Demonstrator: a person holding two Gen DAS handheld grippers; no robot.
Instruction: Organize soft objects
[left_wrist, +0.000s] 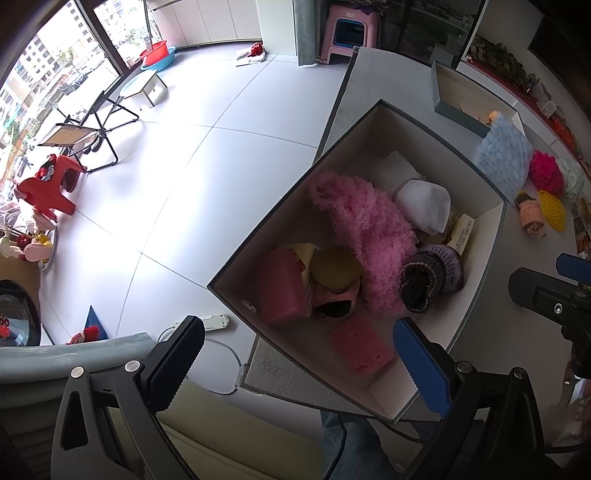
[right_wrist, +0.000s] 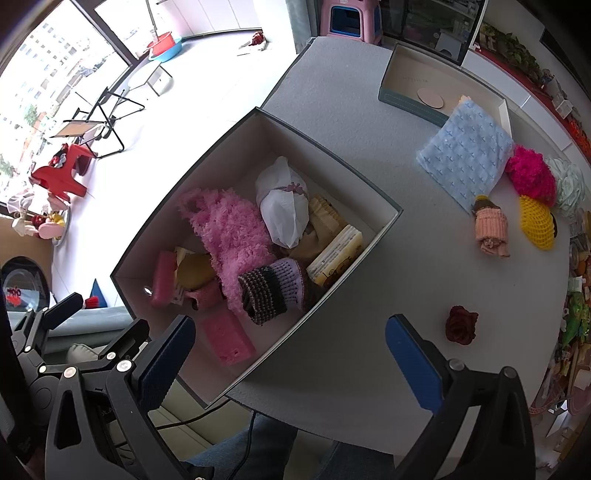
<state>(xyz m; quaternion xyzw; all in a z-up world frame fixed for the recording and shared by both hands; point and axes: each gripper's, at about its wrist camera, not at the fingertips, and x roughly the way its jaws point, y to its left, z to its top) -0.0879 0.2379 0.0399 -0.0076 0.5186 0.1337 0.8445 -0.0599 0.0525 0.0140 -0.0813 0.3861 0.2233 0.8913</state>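
Observation:
A dark-rimmed cardboard box (left_wrist: 480, 258) (right_wrist: 369, 192) stands at the table's near left corner. It holds a fluffy pink piece (left_wrist: 369, 236) (right_wrist: 232, 229), a striped knitted cuff (left_wrist: 432, 277) (right_wrist: 273, 288), pink sponges (left_wrist: 360, 349) (right_wrist: 227, 341) and a white bundle (right_wrist: 282, 210). My left gripper (left_wrist: 295, 362) hangs open above the box's near end, empty. My right gripper (right_wrist: 288, 354) is open over the box's near right wall, empty. A dark red fabric rose (right_wrist: 461, 325) lies on the table just right of it.
On the table's right side lie a blue cloth (right_wrist: 467, 151), a magenta pompom (right_wrist: 530, 175), a yellow net piece (right_wrist: 537, 227) and a small pink knitted doll (right_wrist: 489, 227). A shallow open box (right_wrist: 406, 77) stands behind. Clutter lines the table's right edge. Floor with chairs is left.

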